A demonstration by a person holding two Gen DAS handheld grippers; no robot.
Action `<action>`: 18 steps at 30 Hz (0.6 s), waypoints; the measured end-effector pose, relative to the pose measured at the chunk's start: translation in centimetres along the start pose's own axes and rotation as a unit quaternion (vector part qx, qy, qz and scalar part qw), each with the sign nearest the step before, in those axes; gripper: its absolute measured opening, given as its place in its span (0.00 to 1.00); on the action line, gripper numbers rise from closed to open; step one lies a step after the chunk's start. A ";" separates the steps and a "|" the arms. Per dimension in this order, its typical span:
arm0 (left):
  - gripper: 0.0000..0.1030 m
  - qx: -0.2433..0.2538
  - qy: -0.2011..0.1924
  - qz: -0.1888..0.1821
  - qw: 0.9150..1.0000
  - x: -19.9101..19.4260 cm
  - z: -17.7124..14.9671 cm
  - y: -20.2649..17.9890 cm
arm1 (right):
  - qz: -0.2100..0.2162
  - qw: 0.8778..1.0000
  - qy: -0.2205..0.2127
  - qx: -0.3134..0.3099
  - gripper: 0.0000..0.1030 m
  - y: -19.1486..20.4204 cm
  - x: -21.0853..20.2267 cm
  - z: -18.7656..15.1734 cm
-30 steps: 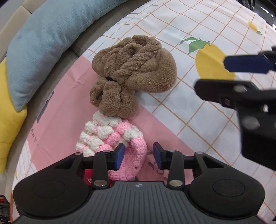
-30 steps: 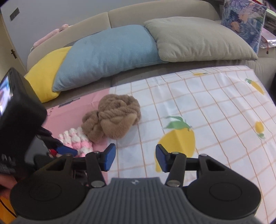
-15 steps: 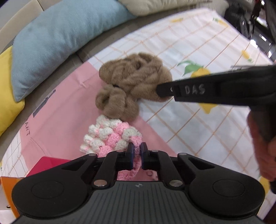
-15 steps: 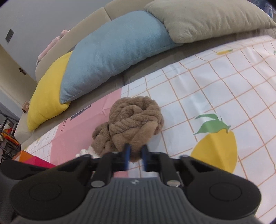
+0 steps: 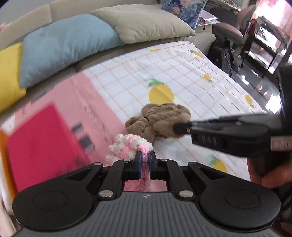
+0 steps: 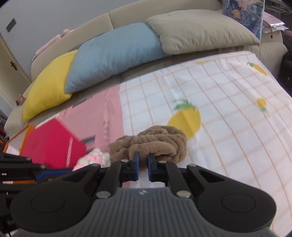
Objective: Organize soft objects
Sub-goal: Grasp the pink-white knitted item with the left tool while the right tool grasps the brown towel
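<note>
Beige sofa (image 6: 127, 16) with yellow, blue, grey cushions; fruit-print sheet (image 6: 228, 109); office chair (image 5: 235, 34); bright window.

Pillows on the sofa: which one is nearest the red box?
The yellow pillow, at the left end of the row and closest to the red box; the blue pillow and beige pillow lie further right.

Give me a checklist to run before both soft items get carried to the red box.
1. Left claw shut on pink knit: ok.
2. Right claw shut on brown plush: ok.
3. Items clear of the sheet: cannot tell, blurred.
4. Items apart from each other: cannot tell; they look close in the left view.
5. Red box in view, beside the knit: ok.
6. Box open and free inside: cannot tell.
</note>
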State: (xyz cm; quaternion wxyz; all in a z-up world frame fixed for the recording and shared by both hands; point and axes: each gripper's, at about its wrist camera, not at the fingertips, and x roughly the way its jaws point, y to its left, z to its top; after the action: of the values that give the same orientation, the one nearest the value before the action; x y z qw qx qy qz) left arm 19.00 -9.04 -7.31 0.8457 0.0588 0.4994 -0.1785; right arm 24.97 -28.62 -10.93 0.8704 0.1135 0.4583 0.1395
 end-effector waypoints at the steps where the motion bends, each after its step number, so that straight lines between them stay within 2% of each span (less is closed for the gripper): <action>1: 0.08 -0.009 0.003 0.001 1.000 -0.5 -1.3 0.1 | 0.000 1.000 0.007 0.003 0.06 0.3 -0.8 -1.3; 6: 0.08 -0.017 0.022 0.023 0.999 -2.1 -7.7 0.7 | 0.017 0.998 0.050 0.017 0.06 2.4 -3.9 -8.1; 8: 0.08 -0.011 0.030 0.028 0.999 -2.6 -10.0 0.6 | 0.027 0.997 0.074 0.021 0.06 3.4 -4.5 -10.3; 10: 0.08 0.005 0.032 0.050 0.998 -3.1 -11.9 0.3 | 0.043 0.994 0.100 0.024 0.06 4.2 -4.6 -12.3; 15: 0.09 -0.003 0.037 0.075 0.997 -3.2 -14.7 0.4 | 0.034 0.992 0.122 -0.019 0.07 6.2 -4.8 -15.0; 18: 0.19 -0.008 0.025 0.074 0.997 -3.2 -15.5 0.5 | 0.027 0.993 0.111 -0.039 0.13 6.7 -5.5 -14.9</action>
State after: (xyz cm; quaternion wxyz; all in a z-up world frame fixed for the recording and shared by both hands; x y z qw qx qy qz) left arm 5.01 -3.47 -12.26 0.8444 0.0933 0.5159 -0.1097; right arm 8.72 -23.19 -12.78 0.8140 0.0760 0.5427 0.1928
